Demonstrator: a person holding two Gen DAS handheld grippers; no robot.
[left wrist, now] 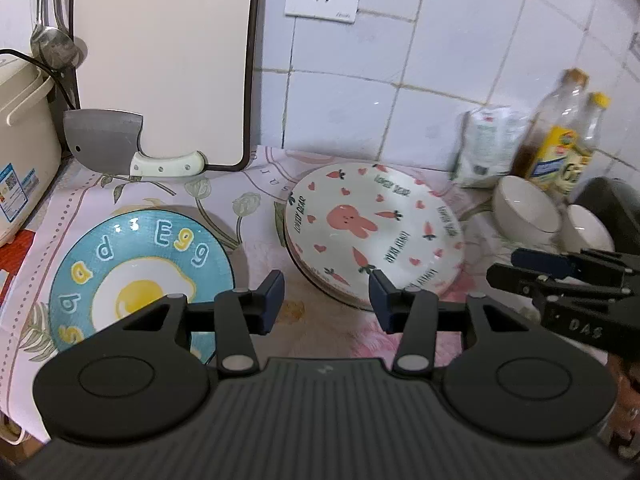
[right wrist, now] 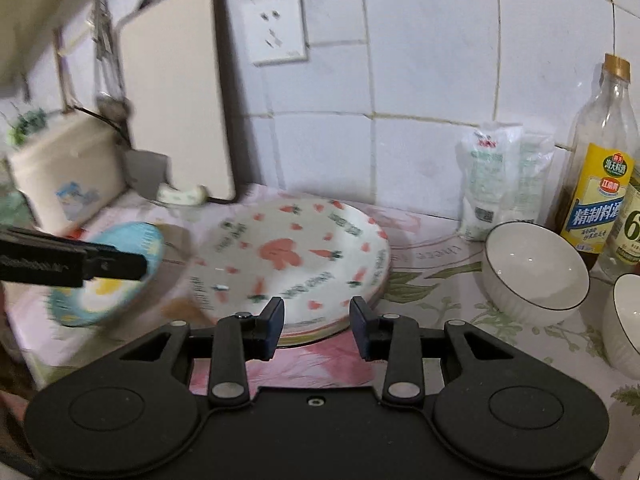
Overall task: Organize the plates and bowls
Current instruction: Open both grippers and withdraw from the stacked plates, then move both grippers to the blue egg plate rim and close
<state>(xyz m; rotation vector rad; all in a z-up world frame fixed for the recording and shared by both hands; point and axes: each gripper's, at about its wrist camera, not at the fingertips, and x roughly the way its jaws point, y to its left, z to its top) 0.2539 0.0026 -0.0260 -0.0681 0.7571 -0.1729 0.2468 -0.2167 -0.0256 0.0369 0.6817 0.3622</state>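
Left wrist view: the left tongs [left wrist: 326,300] stand wide open with nothing between the blue pads, poised above the floral tabletop [left wrist: 256,196]. Under the left pad lies the blue fried-egg plate [left wrist: 136,276], flat on the tabletop at near left. To its right, and apart from it, sits the stack of rabbit-and-carrot plates [left wrist: 376,232], the top plate face up; the right pad overlaps its near edge in this view, contact not determinable. At far right two white bowls [left wrist: 524,208] stand side by side, near a white bag [left wrist: 488,148] and two bottles [left wrist: 560,136] against the tiled wall. At far left a cleaver [left wrist: 116,144] leans at the foot of an upright cutting board [left wrist: 168,60], beside a rice cooker [left wrist: 24,144]. The right tongs [left wrist: 516,266] enter from the right edge; their opening cannot be judged here.

Right wrist view: the right tongs [right wrist: 317,320] are open, holding nothing, just above the near rim of the rabbit-and-carrot plates [right wrist: 296,260]. The fried-egg plate [right wrist: 112,280] appears blurred at left, partly behind one finger of the left tongs [right wrist: 120,266]. The nearer white bowl [right wrist: 536,268] stands on the tabletop [right wrist: 440,280] to the right of the stack, with a second bowl [right wrist: 624,320] at the right edge. The cooking-wine bottle [right wrist: 600,160] and the bag [right wrist: 500,176] stand behind them.
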